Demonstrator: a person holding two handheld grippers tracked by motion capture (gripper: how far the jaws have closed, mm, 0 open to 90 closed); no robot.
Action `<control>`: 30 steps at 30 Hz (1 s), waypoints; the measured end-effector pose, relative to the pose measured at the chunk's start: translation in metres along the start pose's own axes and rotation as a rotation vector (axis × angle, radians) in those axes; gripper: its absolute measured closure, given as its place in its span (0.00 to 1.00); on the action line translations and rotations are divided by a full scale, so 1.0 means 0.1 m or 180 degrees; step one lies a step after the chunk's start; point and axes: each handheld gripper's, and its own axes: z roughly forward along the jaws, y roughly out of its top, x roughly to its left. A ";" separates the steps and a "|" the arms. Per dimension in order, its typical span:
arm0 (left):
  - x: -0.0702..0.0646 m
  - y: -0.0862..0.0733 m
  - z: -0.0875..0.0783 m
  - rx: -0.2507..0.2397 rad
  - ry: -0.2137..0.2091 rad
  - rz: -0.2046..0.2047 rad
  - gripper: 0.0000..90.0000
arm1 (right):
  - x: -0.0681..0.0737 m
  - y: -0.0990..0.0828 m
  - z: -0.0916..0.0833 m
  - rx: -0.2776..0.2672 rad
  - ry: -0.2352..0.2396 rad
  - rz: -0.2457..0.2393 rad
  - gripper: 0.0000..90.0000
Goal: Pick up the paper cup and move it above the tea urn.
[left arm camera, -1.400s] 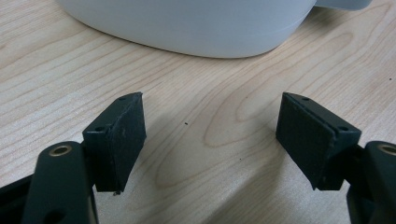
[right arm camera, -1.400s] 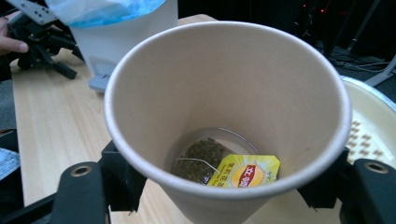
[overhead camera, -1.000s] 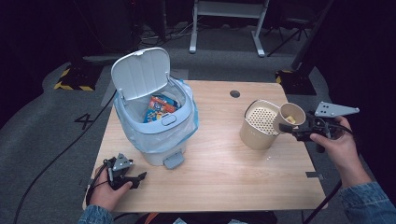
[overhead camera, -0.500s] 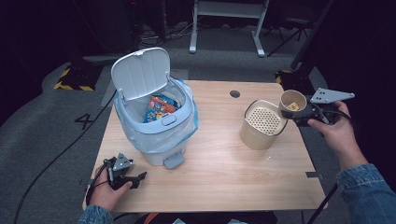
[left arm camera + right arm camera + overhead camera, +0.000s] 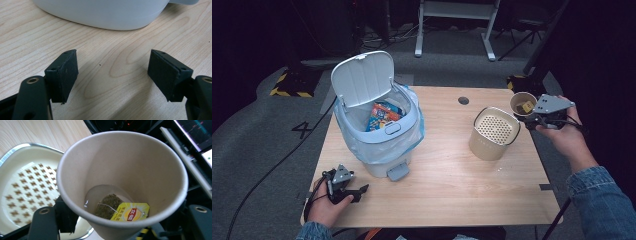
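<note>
1. Resting at about 7 o'clock on the bench [image 5: 447, 195], the left gripper [image 5: 362, 190] sits in the person's left hand [image 5: 324, 207] with its fingers [image 5: 66, 72] spread wide and nothing between them; the left gripper view looks along the wood grain to the white base of the bin just ahead.
2. At about 10 o'clock stands the pedal bin [image 5: 379, 132], its lid [image 5: 362, 77] tipped up and back, a thin liner folded over the rim and a colourful packet lying inside.
3. At about 2 o'clock stands a cream container [image 5: 493, 132] with a perforated strainer insert across its top, and a wire handle lying over it.
4. Farthest out, at about 3 o'clock by the bench's right edge, the right gripper [image 5: 532, 119] holds a paper cup [image 5: 523, 104] roughly upright, its fingers [image 5: 63, 216] clamped on the cup's wall. The cup is just beside the strainer container, slightly above and beyond it.
5. The right gripper view shows a wet tea bag [image 5: 108, 206] with a yellow tag lying in the bottom with a little liquid.
6. Judged step: carrying the cup for emptying. The next move likely calls for bringing it over the strainer and tipping slowly, keeping the grip firm without crushing the soft wall.
</note>
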 end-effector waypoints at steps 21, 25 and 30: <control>0.00 0.00 0.00 -0.0003 -0.0009 -0.0006 0.27 | 0.37 0.14 0.23 0.1124 -0.0672 -0.2487 0.36; 0.00 0.00 0.00 -0.0002 -0.0007 -0.0003 0.27 | 0.45 0.18 0.26 0.1217 -0.0807 -0.2930 0.36; 0.00 0.00 0.00 -0.0001 -0.0006 -0.0002 0.27 | 0.59 0.25 0.29 0.1368 -0.1063 -0.3781 0.35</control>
